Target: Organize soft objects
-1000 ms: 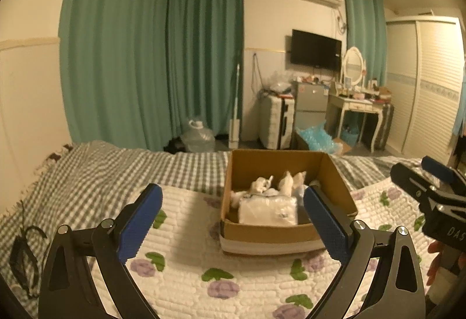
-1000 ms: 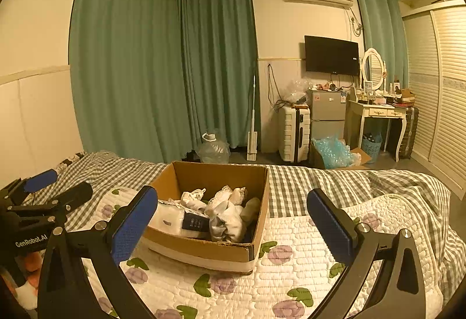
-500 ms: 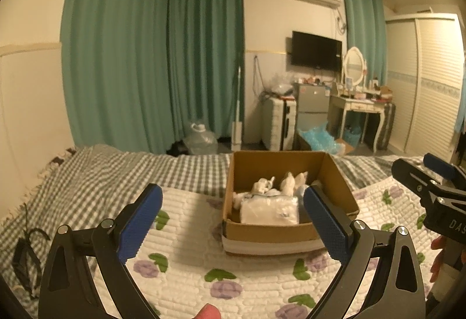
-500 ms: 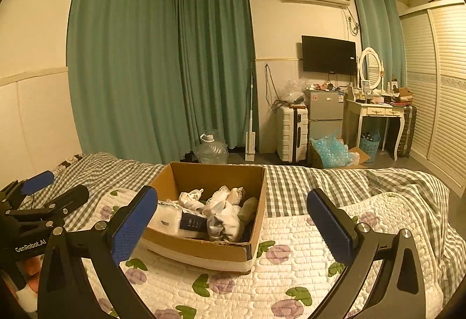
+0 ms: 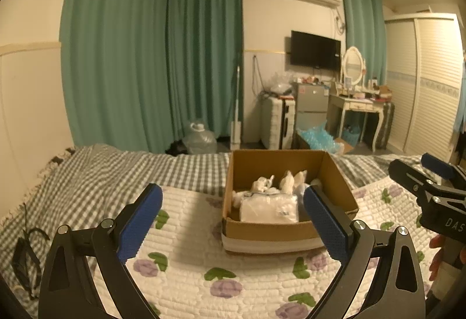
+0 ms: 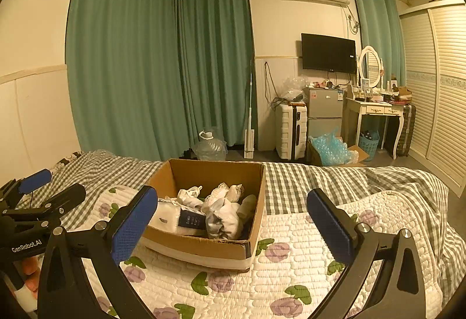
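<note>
A brown cardboard box (image 5: 241, 227) stands on the bed's flowered quilt (image 5: 186, 266); it also shows in the right wrist view (image 6: 204, 249). Inside lie several soft white items: a white wrapped pack (image 5: 269, 208), pale socks and lace-edged cloths (image 6: 224, 211). My left gripper (image 5: 233, 220) is open and empty, held above the quilt in front of the box. My right gripper (image 6: 233, 220) is open and empty, in front of the box and to its right. Each gripper shows in the other's view, the right one (image 5: 428, 176) and the left one (image 6: 43, 185).
A grey checked blanket (image 6: 335, 179) covers the far part of the bed. A black cable (image 5: 26, 246) lies at the bed's left edge. Beyond the bed stand a water jug (image 6: 211, 145), a white suitcase (image 6: 291, 129), a small fridge (image 6: 324, 112) and a dressing table (image 6: 375, 112).
Both grippers have risen and tilted slightly, so the box sits a little lower in both views. Both stay open and empty.
</note>
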